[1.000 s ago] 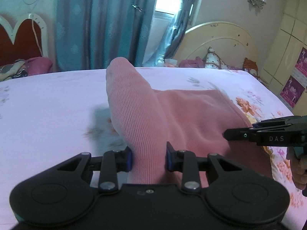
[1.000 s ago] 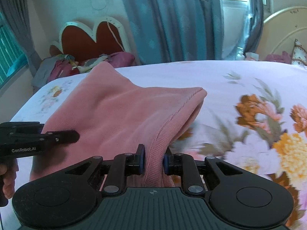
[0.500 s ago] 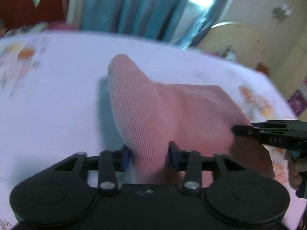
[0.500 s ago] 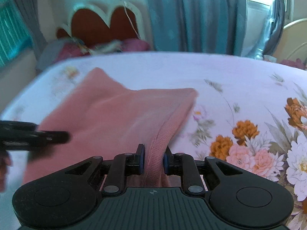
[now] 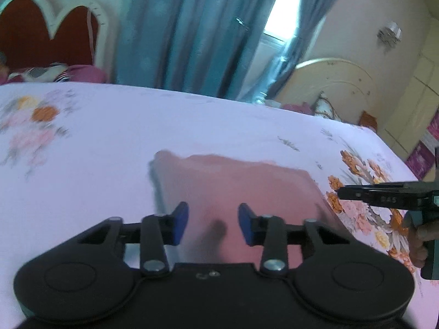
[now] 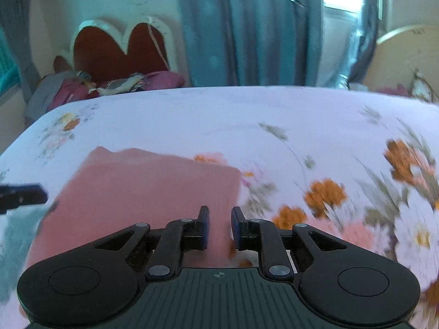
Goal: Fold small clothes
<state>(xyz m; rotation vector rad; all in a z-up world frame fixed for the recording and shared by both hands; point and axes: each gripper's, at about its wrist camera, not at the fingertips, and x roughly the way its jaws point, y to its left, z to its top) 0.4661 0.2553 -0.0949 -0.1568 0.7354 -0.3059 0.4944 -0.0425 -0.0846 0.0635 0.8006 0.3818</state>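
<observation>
both claws gape over the flat pink garment (image 5: 233, 186): left claw (image 5: 213, 223) wide, right claw (image 6: 220, 227) narrower, a hand (image 5: 419, 235) visible only in the left view.

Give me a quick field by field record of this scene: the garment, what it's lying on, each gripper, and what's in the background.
garment: pink garment, lying flat in a rough rectangle, not gripped
surface: bed with floral sheet
left gripper: open, above the garment's near edge, nothing between the fingers
right gripper: open, above the garment's right near corner
background: blue curtains, red heart-shaped headboard, piled bedding beneath it
image quality: motion blur in both views
</observation>
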